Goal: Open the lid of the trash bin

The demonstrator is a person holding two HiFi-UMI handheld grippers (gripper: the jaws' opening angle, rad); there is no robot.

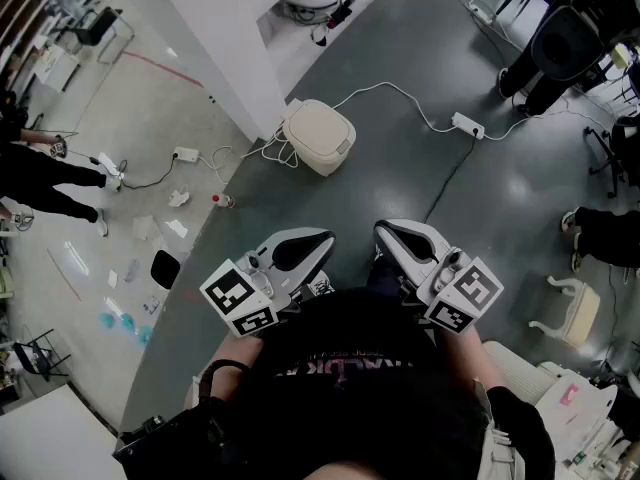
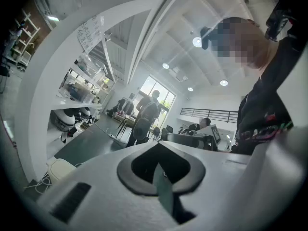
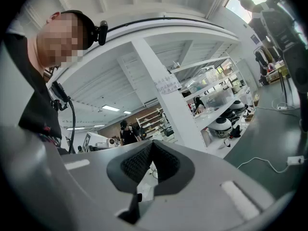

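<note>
Ahead on the floor (image 1: 420, 78) I count one bin (image 1: 318, 136); my two tools, left gripper (image 1: 326, 237) and right gripper (image 1: 381, 230), are pressed together, empty.

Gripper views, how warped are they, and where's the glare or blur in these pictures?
Left gripper view: strong fisheye bending, dark corners, blown-out window and ceiling lights. Right gripper view: same bending, so the white pillar curves. Head view: even light, sharp, mild sheen on the grey floor right of the trash bin.
</note>
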